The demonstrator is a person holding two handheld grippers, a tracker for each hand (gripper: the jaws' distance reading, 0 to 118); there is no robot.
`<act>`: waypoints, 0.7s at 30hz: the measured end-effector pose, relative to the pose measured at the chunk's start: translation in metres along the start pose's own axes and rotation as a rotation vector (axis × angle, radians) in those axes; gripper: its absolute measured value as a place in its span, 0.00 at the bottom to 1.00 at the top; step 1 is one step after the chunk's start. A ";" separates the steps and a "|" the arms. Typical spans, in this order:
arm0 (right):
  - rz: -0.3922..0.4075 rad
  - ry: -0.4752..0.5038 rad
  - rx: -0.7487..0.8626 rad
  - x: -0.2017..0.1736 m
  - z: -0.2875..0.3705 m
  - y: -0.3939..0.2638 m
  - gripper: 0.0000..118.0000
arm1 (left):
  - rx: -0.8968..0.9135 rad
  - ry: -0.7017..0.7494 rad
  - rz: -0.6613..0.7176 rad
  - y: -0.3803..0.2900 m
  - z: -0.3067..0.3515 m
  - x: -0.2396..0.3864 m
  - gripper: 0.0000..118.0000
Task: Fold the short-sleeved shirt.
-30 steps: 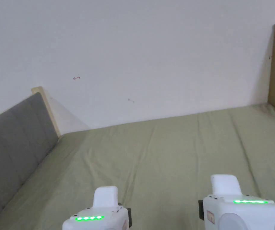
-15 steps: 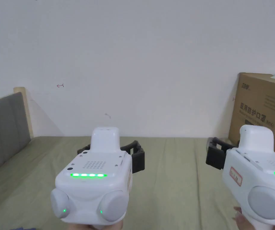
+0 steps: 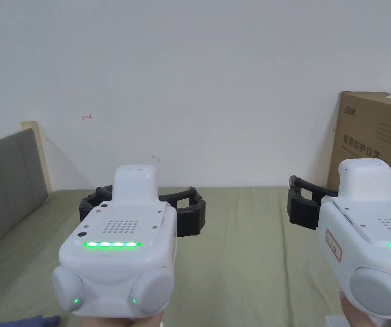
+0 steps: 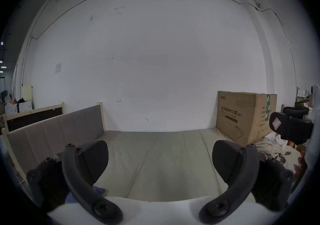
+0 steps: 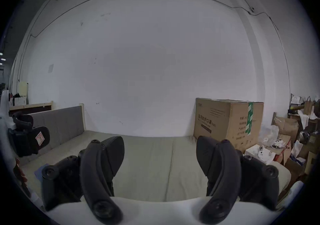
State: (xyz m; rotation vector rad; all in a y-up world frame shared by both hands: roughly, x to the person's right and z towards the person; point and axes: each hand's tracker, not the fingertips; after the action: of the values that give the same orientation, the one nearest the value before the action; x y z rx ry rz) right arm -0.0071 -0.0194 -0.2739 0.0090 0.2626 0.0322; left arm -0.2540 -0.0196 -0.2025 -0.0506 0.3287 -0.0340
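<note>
Blue cloth (image 4: 98, 191) lies low beside left claw (image 4: 160, 161); both claws gape wide, empty.

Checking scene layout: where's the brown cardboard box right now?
The brown cardboard box stands at the far right of the head view, on the green bed sheet against the white wall, just beyond the right gripper.

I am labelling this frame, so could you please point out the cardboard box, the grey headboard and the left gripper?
cardboard box (image 3: 377, 140), head view, on its front face.
grey headboard (image 3: 7, 187), head view, on its padded panel.
left gripper (image 4: 160, 162), left gripper view, midway between its two open fingertips.
</note>
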 end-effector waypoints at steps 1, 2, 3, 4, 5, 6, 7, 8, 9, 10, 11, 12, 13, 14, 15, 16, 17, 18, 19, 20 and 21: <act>0.002 0.003 0.001 -0.002 -0.001 -0.001 0.78 | 0.005 0.006 -0.014 0.000 0.000 0.002 1.00; -0.001 0.005 0.005 -0.003 -0.002 -0.001 0.78 | 0.014 0.016 -0.033 -0.001 0.001 0.002 1.00; -0.008 0.010 0.008 -0.003 -0.002 -0.002 0.78 | 0.025 0.032 -0.058 -0.001 0.001 0.002 1.00; -0.019 0.012 0.011 -0.003 -0.002 -0.002 0.78 | 0.035 0.043 -0.075 -0.001 0.002 0.003 1.00; -0.029 0.015 0.011 -0.004 -0.003 -0.003 0.78 | 0.041 0.044 -0.080 -0.001 0.004 0.005 1.00; -0.038 0.019 0.010 -0.004 -0.003 -0.003 0.78 | 0.042 0.041 -0.080 -0.001 0.004 0.004 1.00; -0.044 0.019 0.008 -0.004 -0.005 -0.004 0.78 | 0.045 0.037 -0.081 -0.001 0.005 0.003 1.00; -0.046 0.019 0.006 -0.004 -0.006 -0.004 0.78 | 0.046 0.027 -0.079 -0.001 0.005 0.002 1.00; -0.047 0.018 0.003 -0.004 -0.007 -0.005 0.78 | 0.048 0.019 -0.075 -0.001 0.006 0.001 1.00; -0.047 0.018 0.001 -0.003 -0.008 -0.005 0.78 | 0.051 0.014 -0.073 -0.002 0.006 0.001 1.00; -0.049 0.022 0.002 -0.002 -0.008 -0.006 0.78 | 0.053 0.009 -0.071 -0.002 0.006 0.000 1.00; -0.050 0.025 0.003 -0.002 -0.008 -0.006 0.78 | 0.053 0.006 -0.071 -0.003 0.006 0.000 1.00; -0.051 0.026 0.005 -0.002 -0.008 -0.006 0.78 | 0.052 0.000 -0.070 -0.003 0.005 0.000 1.00; -0.050 0.026 0.006 -0.001 -0.007 -0.006 0.78 | 0.050 -0.005 -0.066 -0.004 0.005 0.000 1.00; -0.048 0.026 0.009 -0.001 -0.007 -0.006 0.78 | 0.048 -0.012 -0.062 -0.004 0.004 0.000 1.00; -0.045 0.024 0.011 -0.002 -0.007 -0.006 0.78 | 0.046 -0.014 -0.058 -0.005 0.004 0.000 1.00; -0.043 0.023 0.012 -0.002 -0.006 -0.006 0.78 | 0.042 -0.005 -0.058 -0.005 0.004 0.001 1.00; -0.043 0.024 0.013 -0.001 -0.006 -0.005 0.78 | 0.039 -0.004 -0.057 -0.006 0.004 0.001 1.00; -0.042 0.026 0.013 -0.002 -0.005 -0.005 0.78 | 0.036 -0.011 -0.054 -0.007 0.004 0.001 1.00; -0.041 0.028 0.014 -0.002 -0.005 -0.005 0.78 | 0.026 -0.016 -0.051 -0.007 0.003 0.001 1.00; -0.042 0.028 0.015 -0.002 -0.004 -0.005 0.78 | 0.021 -0.016 -0.048 -0.007 0.003 0.001 1.00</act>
State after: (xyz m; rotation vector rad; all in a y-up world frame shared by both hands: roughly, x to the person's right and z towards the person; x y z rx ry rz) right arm -0.0102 -0.0250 -0.2777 0.0177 0.2910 -0.0117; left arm -0.2520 -0.0269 -0.1993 -0.0380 0.3115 -0.0847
